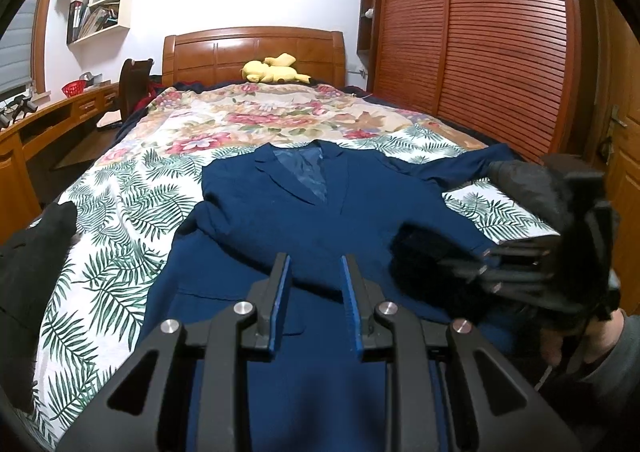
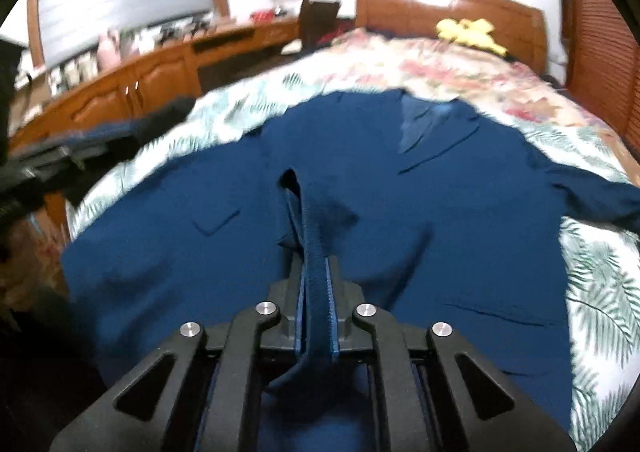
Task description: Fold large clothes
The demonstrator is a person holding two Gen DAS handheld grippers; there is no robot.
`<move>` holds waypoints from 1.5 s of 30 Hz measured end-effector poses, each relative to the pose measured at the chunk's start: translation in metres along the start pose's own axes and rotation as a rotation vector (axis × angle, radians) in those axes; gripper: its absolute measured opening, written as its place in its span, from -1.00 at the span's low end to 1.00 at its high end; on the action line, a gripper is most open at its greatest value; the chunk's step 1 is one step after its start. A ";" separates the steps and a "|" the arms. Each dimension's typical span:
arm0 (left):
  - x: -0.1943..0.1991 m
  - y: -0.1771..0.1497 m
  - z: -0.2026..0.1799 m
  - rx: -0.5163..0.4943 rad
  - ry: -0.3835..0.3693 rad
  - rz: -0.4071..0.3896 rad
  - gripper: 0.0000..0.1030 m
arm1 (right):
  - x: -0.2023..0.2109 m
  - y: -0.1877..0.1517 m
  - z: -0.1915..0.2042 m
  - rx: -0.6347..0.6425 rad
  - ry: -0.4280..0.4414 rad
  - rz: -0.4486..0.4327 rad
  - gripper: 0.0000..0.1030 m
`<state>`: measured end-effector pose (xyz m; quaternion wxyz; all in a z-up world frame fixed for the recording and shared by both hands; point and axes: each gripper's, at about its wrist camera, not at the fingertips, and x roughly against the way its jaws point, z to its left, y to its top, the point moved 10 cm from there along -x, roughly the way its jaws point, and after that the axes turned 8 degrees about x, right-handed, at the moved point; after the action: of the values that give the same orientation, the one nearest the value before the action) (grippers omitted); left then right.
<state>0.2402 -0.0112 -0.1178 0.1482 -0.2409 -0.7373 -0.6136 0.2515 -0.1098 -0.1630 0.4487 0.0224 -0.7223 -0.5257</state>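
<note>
A navy blue suit jacket [image 1: 320,212] lies front up on the bed, collar toward the headboard, one sleeve stretched out to the right. My left gripper [image 1: 314,272] is open and empty just above the jacket's lower front. My right gripper [image 2: 314,264] is shut on a fold of the jacket [image 2: 400,192] near its front edge and lifts that fold a little. The right gripper also shows blurred in the left wrist view [image 1: 460,264], at the jacket's right side.
The bed has a leaf-and-flower patterned cover [image 1: 132,220] and a wooden headboard [image 1: 256,52] with a yellow plush toy [image 1: 276,68]. A wooden desk [image 1: 44,124] and chair stand on the left, a slatted wardrobe [image 1: 480,44] on the right. A black garment [image 1: 36,252] lies at the bed's left edge.
</note>
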 end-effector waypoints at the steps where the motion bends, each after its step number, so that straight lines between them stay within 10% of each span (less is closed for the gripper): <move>1: 0.001 0.000 -0.001 -0.002 -0.005 -0.002 -0.56 | 0.009 0.002 -0.006 -0.014 -0.015 -0.024 -0.90; 14: 0.011 0.009 -0.011 -0.001 -0.038 -0.037 -0.56 | 0.109 0.018 -0.046 -0.129 -0.203 -0.304 -0.96; 22: 0.013 0.007 -0.012 -0.009 -0.038 -0.041 -0.56 | 0.076 -0.038 -0.065 -0.225 -0.249 -0.114 -0.93; 32: 0.009 0.008 -0.017 -0.016 -0.061 -0.029 -0.55 | 0.088 -0.054 -0.090 -0.183 -0.387 -0.058 -0.25; 45: 0.012 0.016 -0.022 -0.032 -0.045 -0.066 -0.24 | 0.021 -0.059 -0.095 -0.081 -0.250 0.075 -0.23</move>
<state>0.2375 -0.0280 -0.0938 0.1073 -0.2323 -0.7379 -0.6245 0.2771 -0.2172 -0.1910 0.3751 -0.0888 -0.7511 -0.5360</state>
